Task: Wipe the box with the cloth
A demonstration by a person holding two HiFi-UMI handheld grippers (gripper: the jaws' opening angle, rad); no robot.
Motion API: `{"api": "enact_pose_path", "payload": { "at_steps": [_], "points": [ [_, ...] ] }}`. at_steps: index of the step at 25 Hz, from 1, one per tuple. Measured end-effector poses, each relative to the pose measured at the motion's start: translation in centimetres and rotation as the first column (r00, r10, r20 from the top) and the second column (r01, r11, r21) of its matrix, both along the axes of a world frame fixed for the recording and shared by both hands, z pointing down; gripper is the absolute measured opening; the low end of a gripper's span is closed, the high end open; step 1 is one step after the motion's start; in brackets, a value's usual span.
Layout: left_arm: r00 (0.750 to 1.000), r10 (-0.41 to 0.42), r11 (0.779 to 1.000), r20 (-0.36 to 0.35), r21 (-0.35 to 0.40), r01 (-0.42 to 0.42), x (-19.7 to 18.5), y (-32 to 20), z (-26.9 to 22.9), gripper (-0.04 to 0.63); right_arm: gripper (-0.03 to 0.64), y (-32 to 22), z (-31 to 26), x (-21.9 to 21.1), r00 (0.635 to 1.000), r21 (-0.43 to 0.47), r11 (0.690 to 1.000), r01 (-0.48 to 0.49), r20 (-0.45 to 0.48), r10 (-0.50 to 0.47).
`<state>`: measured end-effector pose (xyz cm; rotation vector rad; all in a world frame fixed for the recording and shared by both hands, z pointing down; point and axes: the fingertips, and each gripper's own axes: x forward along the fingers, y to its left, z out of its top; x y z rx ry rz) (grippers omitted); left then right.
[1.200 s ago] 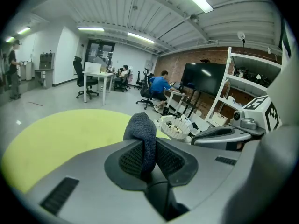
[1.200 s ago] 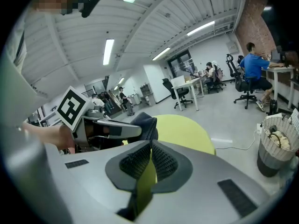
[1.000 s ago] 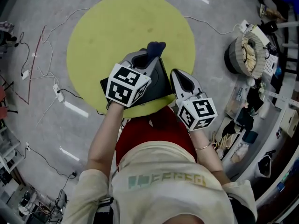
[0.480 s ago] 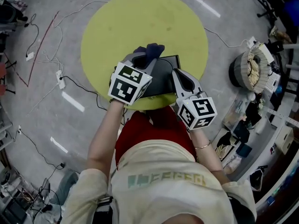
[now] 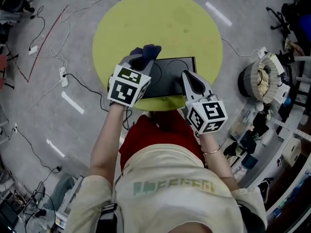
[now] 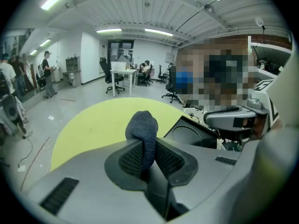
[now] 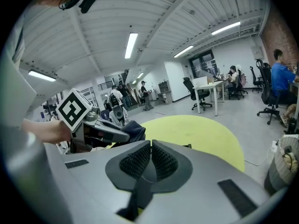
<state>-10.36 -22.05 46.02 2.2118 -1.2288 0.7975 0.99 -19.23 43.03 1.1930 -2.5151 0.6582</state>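
While the left claw [image 6: 148, 146] grips the forward-pointing cloth [image 6: 142, 124], the right claw [image 7: 151, 147] is clenched.

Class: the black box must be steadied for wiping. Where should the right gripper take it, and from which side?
Probably the right edge of the box, from the right: it lies flat on the table, that edge is nearest the right gripper, and the cloth in the left gripper is at its far left corner. Those jaws are shut; open them first.
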Motion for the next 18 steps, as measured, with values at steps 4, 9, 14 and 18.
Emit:
{"api": "enact_pose_path", "payload": {
  "at_steps": [4, 9, 14, 18],
  "points": [
    [0.999, -0.02, 1.0, 0.025, 0.007, 0.02, -2.1, 1.1, 0.2, 0.064, 0.038, 1.1, -0.4, -1.1, 1.0, 0.016, 1.0, 0.01, -0.008, -0.01],
    [0.998, -0.05, 0.998, 0.04, 0.036, 0.049, -4.1, 2.9, -0.4, 0.064, 0.038, 3.1, -1.1, -2.2, 1.0, 0.032, 0.999, 0.011, -0.012, -0.01],
    [0.995, -0.081, 0.995, 0.052, 0.061, 0.078, -6.3, 5.6, -1.0, 0.064, 0.038, 6.1, -2.1, -3.3, 1.0, 0.058, 0.998, -0.006, -0.01, 0.007],
    [0.987, -0.144, 0.985, 0.075, 0.105, 0.136, -8.9, 7.5, -2.2, 0.064, 0.038, 8.5, -2.8, -3.5, 0.999, 0.077, 0.996, -0.047, -0.012, 0.049]
  ]
}}
